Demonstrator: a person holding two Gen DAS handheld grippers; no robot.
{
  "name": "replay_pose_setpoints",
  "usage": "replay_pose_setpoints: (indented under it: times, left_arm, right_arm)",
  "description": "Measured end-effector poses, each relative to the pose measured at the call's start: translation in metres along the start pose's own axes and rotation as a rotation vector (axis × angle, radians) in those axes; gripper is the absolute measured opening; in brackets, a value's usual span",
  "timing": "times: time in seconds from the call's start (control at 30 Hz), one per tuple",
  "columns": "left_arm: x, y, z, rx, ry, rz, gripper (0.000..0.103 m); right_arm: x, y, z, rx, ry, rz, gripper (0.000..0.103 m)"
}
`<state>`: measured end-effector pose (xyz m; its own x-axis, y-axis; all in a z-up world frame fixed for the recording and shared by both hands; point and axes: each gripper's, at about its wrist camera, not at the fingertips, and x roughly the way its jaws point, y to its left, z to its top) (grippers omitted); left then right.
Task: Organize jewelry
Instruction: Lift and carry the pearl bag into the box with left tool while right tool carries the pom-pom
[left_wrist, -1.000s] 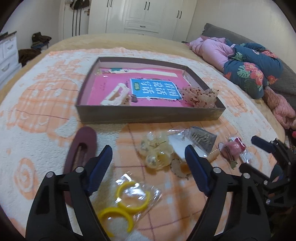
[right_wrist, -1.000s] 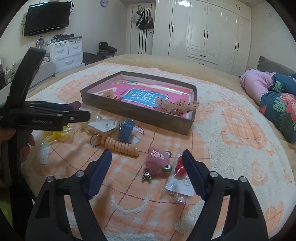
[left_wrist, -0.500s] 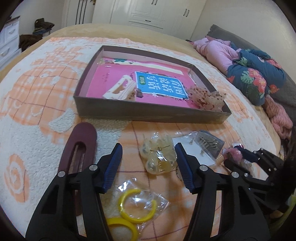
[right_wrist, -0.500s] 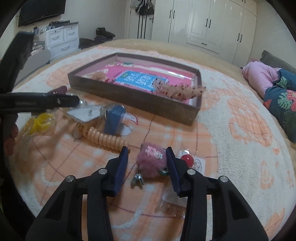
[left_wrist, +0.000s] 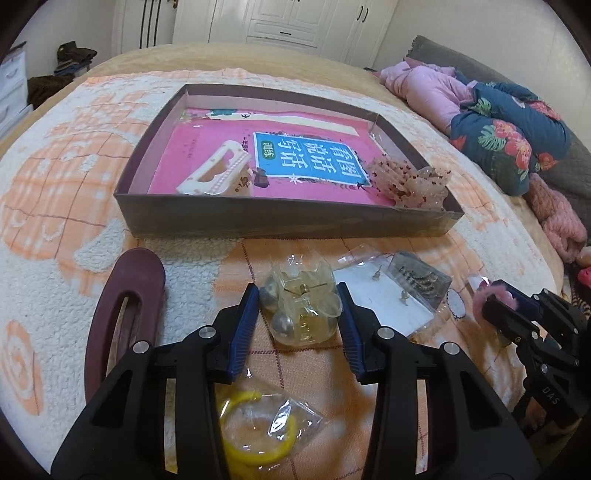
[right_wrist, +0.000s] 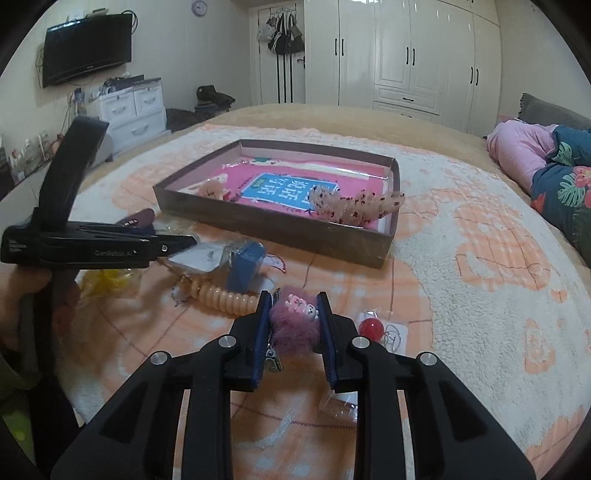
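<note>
A brown tray (left_wrist: 258, 221) lined with a pink book holds a white clip (left_wrist: 214, 171) and a speckled clear claw clip (left_wrist: 410, 184); the tray also shows in the right wrist view (right_wrist: 273, 225). My left gripper (left_wrist: 299, 299) has its jaws close around a bagged yellowish clear claw clip (left_wrist: 303, 310) on the blanket. My right gripper (right_wrist: 293, 304) is shut on a pink fluffy hair clip (right_wrist: 295, 321).
On the blanket lie a maroon oval clip (left_wrist: 125, 306), bagged yellow rings (left_wrist: 258, 432), an earring card (left_wrist: 384, 295), a peach coil hair tie (right_wrist: 221, 295), a blue box (right_wrist: 245, 264) and a bagged red ball (right_wrist: 371, 326). Bedding is piled at the right (left_wrist: 498, 125).
Both grippers moved forward and narrowed. The left closed in around the clear claw clip; the right shut on the pink fluffy clip.
</note>
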<state>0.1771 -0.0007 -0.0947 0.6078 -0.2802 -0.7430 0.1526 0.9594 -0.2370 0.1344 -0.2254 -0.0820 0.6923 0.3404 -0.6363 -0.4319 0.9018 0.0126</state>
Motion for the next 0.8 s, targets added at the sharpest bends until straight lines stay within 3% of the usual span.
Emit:
replay_pose_setpoints:
  times: [0.4,0.8]
  left_arm:
    - [-0.046,0.004,0.004,-0.002,-0.125,-0.017,0.033]
    - [-0.065,0.013,0.011,-0.011,-0.198,-0.014,0.033]
  right_arm:
    - [-0.014,0.006,0.004,0.01,-0.037,0.025,0.024]
    - [-0.014,0.015,0.017,-0.006,-0.044,0.035,0.024]
